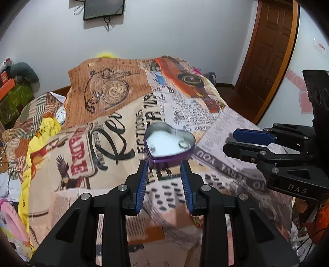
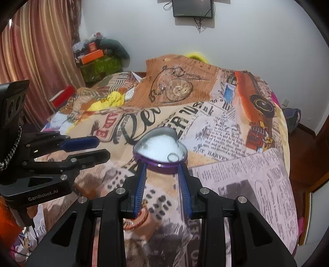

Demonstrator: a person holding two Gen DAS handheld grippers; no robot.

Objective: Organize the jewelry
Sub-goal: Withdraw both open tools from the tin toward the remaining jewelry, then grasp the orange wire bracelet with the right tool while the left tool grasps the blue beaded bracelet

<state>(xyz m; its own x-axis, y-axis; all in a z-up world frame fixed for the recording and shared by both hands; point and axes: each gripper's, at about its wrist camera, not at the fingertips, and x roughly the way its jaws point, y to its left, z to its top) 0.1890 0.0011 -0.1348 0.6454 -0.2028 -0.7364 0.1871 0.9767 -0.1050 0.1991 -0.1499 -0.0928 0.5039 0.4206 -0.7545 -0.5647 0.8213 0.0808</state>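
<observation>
My right tool is cut off by the frame edge. Two small pieces in the heart-shaped box are too blurred to identify.

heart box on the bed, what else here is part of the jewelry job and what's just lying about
Job: purple heart-shaped tin with white lining; silver ring inside it.

Lying about: newspaper-print bedspread, yellow cloth, orange box, wall screen.

Bed under newspaper-print quilt, purple heart-shaped tin and yellow cloth on it
</observation>
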